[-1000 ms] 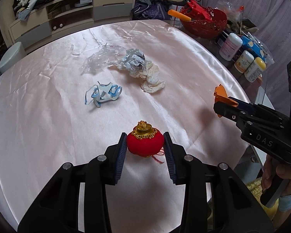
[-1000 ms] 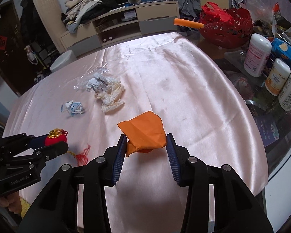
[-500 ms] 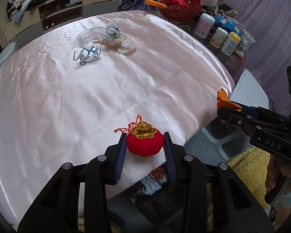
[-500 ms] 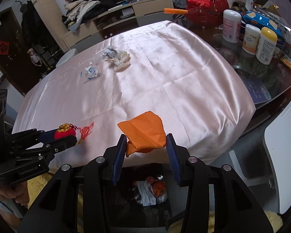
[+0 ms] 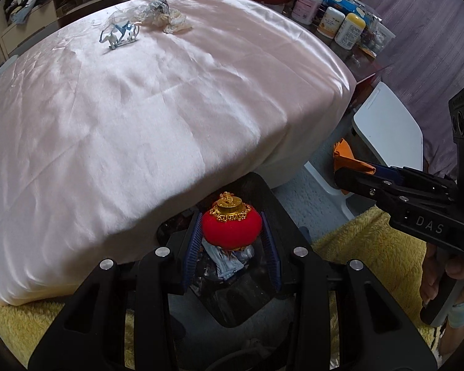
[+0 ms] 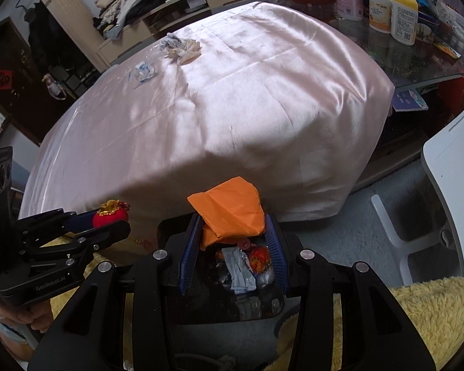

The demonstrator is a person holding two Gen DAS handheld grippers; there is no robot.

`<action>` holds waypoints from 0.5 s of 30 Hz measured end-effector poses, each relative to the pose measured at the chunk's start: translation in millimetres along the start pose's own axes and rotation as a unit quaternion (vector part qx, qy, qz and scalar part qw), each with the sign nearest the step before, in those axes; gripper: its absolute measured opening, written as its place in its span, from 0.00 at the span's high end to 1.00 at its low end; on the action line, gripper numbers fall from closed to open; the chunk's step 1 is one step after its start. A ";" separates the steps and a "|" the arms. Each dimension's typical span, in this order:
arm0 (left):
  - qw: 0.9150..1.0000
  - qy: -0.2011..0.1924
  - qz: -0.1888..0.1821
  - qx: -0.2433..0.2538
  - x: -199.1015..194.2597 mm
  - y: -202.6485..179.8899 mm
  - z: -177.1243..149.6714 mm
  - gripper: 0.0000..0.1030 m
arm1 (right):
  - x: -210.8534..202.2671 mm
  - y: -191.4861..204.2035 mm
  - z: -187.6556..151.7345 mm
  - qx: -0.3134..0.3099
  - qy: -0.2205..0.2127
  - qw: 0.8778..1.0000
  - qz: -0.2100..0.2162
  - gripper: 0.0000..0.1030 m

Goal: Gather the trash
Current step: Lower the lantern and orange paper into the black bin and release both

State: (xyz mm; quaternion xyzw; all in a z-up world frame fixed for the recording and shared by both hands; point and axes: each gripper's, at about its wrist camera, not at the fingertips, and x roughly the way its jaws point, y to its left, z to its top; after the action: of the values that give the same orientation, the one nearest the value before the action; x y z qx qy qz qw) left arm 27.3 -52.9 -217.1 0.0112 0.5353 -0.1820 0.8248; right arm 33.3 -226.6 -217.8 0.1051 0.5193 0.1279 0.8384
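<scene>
Pink-draped table (image 5: 139,117), bin (image 6: 232,293) below, fingers gripping red ornament (image 5: 231,227), orange paper (image 6: 232,210)

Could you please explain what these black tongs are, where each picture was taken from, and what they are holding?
No robot here: a person holds one pair of hand-held tongs in each hand, each with a wide-angle camera looking along its fingers. One picture comes from the left tongs, shut on a red lantern ornament. The other comes from the right tongs, shut on crumpled orange paper. Both hang over a black trash bin on the floor, with some rubbish already inside. On the pink tablecloth behind lie a blue-and-white scrap and a crumpled wad of tissue and clear plastic.
</scene>
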 end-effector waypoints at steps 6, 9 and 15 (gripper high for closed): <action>1.000 0.028 0.007 0.001 22.0 -4.2 -15.7 0.66 | 9.7 -4.0 -16.6 0.008 0.022 1.000 0.001 0.58; 0.999 0.044 0.009 -0.001 32.6 -3.8 -21.5 0.66 | 18.9 -8.7 -19.7 0.018 0.040 0.999 0.007 0.58; 0.997 0.070 0.008 -0.007 50.3 -1.4 -26.6 0.66 | 38.4 -5.2 -25.9 0.018 0.072 0.997 0.019 0.58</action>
State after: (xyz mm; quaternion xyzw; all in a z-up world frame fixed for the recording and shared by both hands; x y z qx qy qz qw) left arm 21.6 -63.1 -272.8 0.0230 0.5931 -0.1702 0.7866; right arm 27.0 -218.0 -263.2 0.1203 0.5788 0.1417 0.7940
